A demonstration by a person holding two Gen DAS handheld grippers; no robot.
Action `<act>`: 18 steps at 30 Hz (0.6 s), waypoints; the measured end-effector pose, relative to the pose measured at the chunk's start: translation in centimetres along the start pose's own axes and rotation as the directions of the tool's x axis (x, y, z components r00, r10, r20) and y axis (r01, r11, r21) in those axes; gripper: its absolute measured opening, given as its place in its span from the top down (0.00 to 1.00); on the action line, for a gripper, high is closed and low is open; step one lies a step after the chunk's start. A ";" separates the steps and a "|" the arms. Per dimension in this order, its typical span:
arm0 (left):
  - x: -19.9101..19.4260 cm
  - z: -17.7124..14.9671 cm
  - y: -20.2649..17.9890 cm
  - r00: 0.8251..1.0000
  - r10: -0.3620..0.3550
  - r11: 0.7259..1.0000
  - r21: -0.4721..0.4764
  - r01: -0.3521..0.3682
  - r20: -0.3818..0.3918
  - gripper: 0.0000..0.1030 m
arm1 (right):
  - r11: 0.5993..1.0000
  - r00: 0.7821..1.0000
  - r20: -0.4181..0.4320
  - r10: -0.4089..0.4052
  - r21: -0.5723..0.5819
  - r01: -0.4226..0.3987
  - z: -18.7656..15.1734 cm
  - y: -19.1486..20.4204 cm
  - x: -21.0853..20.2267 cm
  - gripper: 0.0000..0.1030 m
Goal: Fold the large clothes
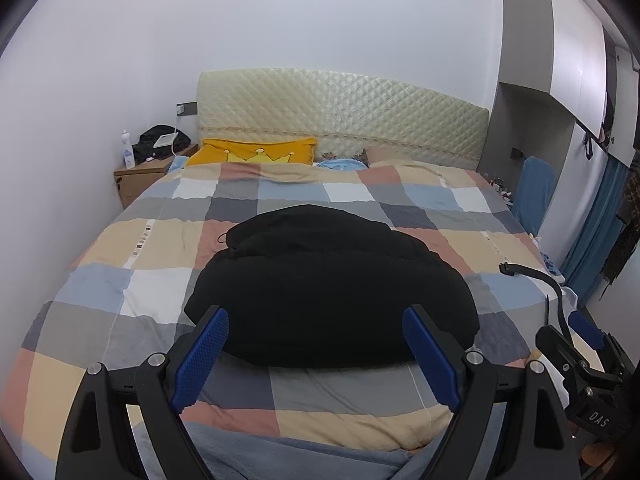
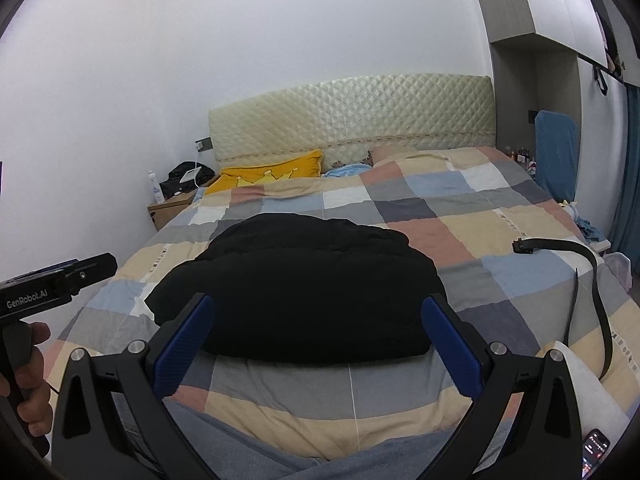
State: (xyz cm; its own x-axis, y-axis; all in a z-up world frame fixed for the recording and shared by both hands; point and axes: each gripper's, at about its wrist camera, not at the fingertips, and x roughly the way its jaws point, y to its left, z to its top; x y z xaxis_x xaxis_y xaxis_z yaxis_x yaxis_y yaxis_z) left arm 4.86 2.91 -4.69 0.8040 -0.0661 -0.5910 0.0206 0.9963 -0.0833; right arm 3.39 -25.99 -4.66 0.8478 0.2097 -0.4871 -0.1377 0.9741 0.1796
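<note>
Bulky black padded garment (image 1: 332, 284) lies folded mid-bed on the checked quilt (image 1: 120, 248), near its foot edge; left tool (image 1: 316, 354) and right tool (image 2: 318, 346) both gape wide, empty; next: probably pinch near-edge corners evenly, fold flat.

A wide bed (image 1: 120, 240) fills the room, its quilted cream headboard (image 1: 340, 116) against the white wall and a checked quilt (image 1: 168, 240) of beige, grey, blue, white and dusty pink spread over it. A black garment (image 1: 328, 292) lies in a rounded heap on the middle of the quilt, nearer the foot end, and a black strap (image 2: 592, 280) curls over the quilt well to its right. Up by the headboard a yellow pillow (image 1: 256, 152) with a crown pattern lies at the left, with some light blue cloth (image 1: 340, 165) just beside it.
</note>
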 end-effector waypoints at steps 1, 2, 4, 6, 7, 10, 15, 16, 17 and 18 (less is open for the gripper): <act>0.0 0.0 0.0 1.000 0.011 1.000 0.002 -0.011 0.004 0.14 | 1.000 1.000 0.002 -0.003 0.001 0.003 0.0 0.0 0.0 0.00; -0.1 0.0 0.1 1.000 0.014 1.000 0.001 -0.014 0.004 0.14 | 1.000 1.000 0.004 -0.009 0.003 0.009 0.1 -0.1 0.0 0.00; 0.0 -0.1 0.1 1.000 0.011 1.000 -0.005 -0.011 0.000 0.14 | 1.000 1.000 0.005 -0.011 0.008 0.011 0.0 -0.2 0.0 0.00; 0.0 -0.1 0.2 1.000 0.015 1.000 -0.006 -0.015 -0.002 0.14 | 1.000 1.000 0.005 -0.013 0.010 0.013 -0.1 -0.3 -0.1 0.00; 0.0 -0.2 0.2 1.000 0.010 1.000 -0.007 -0.010 -0.004 0.14 | 1.000 1.000 0.007 -0.015 0.011 0.015 -0.2 -0.3 -0.1 0.00; -0.1 -0.2 0.1 1.000 -0.010 1.000 -0.006 0.010 -0.013 0.14 | 1.000 1.000 0.008 -0.008 0.018 0.008 -0.5 -0.3 -0.1 0.00; -0.7 -0.4 0.0 1.000 0.009 1.000 0.011 -0.009 -0.002 0.14 | 1.000 1.000 0.004 -0.003 0.014 0.003 -0.7 0.0 -0.1 0.00; -0.8 -0.5 0.1 1.000 0.014 1.000 0.009 -0.014 0.001 0.14 | 1.000 1.000 0.004 -0.004 0.013 0.004 -0.7 0.0 -0.1 0.00; -0.8 -0.5 0.2 1.000 0.021 1.000 0.005 -0.021 0.003 0.14 | 1.000 1.000 0.005 -0.006 0.011 0.006 -0.7 0.1 -0.2 0.00; -0.8 -0.6 0.3 1.000 0.028 1.000 0.002 -0.028 0.004 0.14 | 1.000 1.000 0.008 -0.007 0.009 0.007 -0.7 0.1 -0.3 0.00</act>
State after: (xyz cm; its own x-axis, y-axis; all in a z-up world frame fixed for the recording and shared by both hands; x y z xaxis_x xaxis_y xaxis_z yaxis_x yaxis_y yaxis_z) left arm 3.86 3.21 -4.66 0.8066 -0.0377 -0.5900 -0.0009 0.9979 -0.0650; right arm 2.75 -25.90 -5.08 0.8526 0.2021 -0.4819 -0.1271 0.9747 0.1838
